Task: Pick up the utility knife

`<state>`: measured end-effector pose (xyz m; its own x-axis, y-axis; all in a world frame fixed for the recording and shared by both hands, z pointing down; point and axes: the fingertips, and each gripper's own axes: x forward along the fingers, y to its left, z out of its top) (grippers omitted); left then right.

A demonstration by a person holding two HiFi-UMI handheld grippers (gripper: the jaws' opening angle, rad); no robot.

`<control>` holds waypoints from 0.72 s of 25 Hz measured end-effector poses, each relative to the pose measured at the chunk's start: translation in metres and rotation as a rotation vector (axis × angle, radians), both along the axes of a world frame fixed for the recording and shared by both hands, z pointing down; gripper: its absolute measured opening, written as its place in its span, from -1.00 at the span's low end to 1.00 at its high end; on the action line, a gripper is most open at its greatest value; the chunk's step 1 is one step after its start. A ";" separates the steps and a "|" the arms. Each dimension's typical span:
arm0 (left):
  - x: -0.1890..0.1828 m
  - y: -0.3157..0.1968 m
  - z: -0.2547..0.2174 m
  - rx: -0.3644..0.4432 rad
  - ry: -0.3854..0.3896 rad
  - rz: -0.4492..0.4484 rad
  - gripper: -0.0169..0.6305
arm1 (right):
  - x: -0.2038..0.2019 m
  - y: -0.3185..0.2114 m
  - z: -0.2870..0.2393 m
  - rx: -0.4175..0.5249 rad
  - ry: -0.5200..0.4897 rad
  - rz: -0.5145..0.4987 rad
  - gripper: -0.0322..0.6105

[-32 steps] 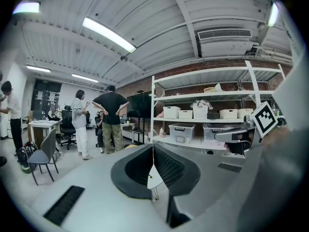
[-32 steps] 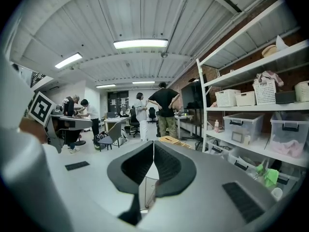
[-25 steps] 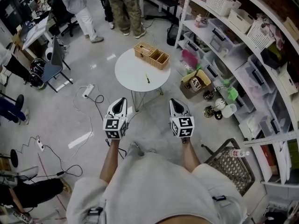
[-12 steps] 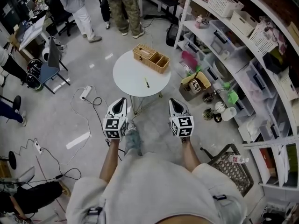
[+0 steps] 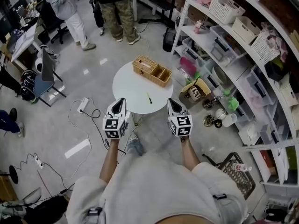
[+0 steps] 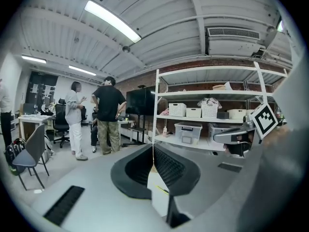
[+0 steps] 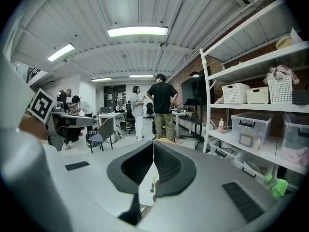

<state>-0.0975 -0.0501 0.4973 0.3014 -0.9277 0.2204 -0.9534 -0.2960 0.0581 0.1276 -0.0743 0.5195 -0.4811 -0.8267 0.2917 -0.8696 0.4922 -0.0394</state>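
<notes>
Head view: your left gripper (image 5: 120,100) and right gripper (image 5: 171,101), jaws together and empty, hover near the table (image 5: 126,85). The utility knife (image 5: 149,98) lies at your twelve o'clock.

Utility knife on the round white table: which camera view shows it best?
The head view. There the utility knife lies whole and uncovered on the white table, seen from above. The left gripper view and the right gripper view each show only a small, foreshortened yellowish sliver of it in the gap beneath the jaws.
</notes>
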 end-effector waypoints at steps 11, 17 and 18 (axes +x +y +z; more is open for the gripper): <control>-0.063 -0.120 -0.015 0.024 0.011 0.058 -0.88 | -0.063 -0.106 -0.018 0.020 0.011 0.047 -0.80; -0.088 -0.163 -0.010 0.029 0.014 0.079 -0.88 | -0.089 -0.143 -0.015 0.024 0.018 0.065 -0.80; -0.092 -0.169 -0.009 0.028 0.014 0.083 -0.88 | -0.092 -0.149 -0.014 0.024 0.019 0.067 -0.80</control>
